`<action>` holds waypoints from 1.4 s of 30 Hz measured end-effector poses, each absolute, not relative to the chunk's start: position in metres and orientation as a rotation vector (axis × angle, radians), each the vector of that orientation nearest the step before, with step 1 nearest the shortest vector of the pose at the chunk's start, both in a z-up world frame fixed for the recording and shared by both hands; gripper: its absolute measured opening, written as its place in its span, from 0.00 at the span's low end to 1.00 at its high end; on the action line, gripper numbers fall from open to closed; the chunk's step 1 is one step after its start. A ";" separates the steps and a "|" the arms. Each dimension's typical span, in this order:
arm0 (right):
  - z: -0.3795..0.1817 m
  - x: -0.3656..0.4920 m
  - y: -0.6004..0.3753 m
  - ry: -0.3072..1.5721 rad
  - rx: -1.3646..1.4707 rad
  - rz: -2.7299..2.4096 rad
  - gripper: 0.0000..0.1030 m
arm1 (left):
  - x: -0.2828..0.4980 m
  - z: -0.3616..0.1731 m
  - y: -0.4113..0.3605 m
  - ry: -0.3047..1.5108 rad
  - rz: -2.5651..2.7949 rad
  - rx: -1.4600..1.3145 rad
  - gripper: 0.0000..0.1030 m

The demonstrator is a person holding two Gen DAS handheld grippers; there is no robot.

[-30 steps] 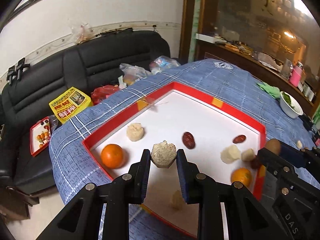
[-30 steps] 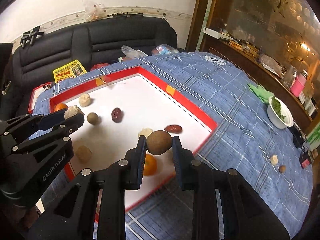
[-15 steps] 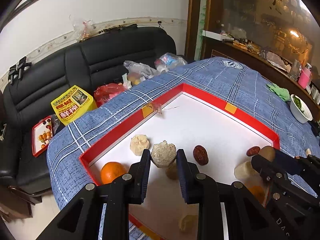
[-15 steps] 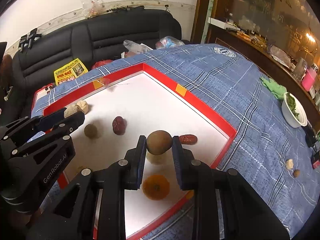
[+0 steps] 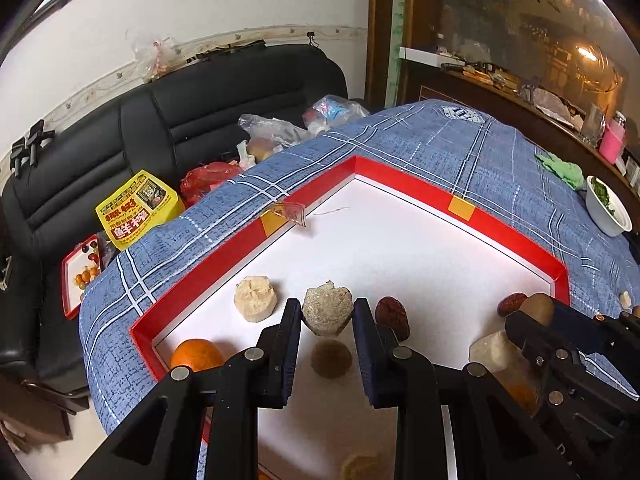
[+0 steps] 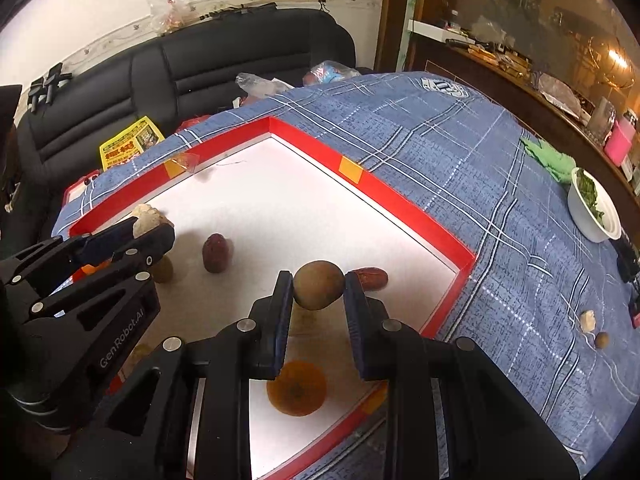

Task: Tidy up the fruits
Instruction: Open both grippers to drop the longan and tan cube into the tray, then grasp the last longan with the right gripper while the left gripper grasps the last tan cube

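A red-rimmed tray (image 5: 416,190) with a white floor lies on the blue checked cloth. My left gripper (image 5: 327,308) is shut on a rough grey-beige chunk (image 5: 327,312), held just above the tray floor over a small brown fruit (image 5: 331,358). Beside them are a pale chunk (image 5: 255,298), an orange (image 5: 196,354) and a red date (image 5: 393,317). My right gripper (image 6: 318,284) is shut on a round brown fruit (image 6: 319,290) near the tray's right corner. Behind that fruit lies a second date (image 6: 372,278), and below it a second orange (image 6: 297,388).
Two small pieces (image 6: 587,320) lie loose on the cloth right of the tray. A white bowl (image 6: 596,210) of greens and a green rag (image 6: 548,160) sit at the table's far right. A black sofa (image 5: 200,112) with bags and a yellow packet (image 5: 136,210) stands beyond the left edge.
Both grippers have moved forward over the tray and sunk slightly, each keeping its item. The oranges and dates now lie closer under the fingers.
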State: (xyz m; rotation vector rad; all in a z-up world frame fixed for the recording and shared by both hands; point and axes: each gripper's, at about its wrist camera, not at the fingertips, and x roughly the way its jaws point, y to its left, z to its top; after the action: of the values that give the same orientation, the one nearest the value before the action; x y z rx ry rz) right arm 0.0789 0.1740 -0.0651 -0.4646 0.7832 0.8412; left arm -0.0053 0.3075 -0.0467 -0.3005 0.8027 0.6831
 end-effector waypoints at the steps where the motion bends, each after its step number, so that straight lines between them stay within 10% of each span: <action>1: -0.066 0.080 0.174 0.787 -0.463 0.838 0.24 | -0.004 -0.047 0.308 0.805 0.684 -0.299 0.25; 23: -0.069 0.087 0.185 0.820 -0.487 0.820 0.25 | -0.002 -0.058 0.322 0.834 0.671 -0.362 0.25; 28: -0.065 0.084 0.182 0.810 -0.500 0.800 0.62 | -0.013 -0.055 0.325 0.826 0.692 -0.413 0.55; 42: -0.046 0.092 0.049 0.765 -0.370 0.648 0.65 | -0.015 -0.005 0.219 0.656 0.480 -0.299 0.68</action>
State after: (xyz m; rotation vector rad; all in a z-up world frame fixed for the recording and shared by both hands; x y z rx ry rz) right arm 0.0919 0.0490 -0.0464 -0.3702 0.7646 0.6481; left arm -0.0151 0.2191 -0.0051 -0.2995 0.6563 0.4797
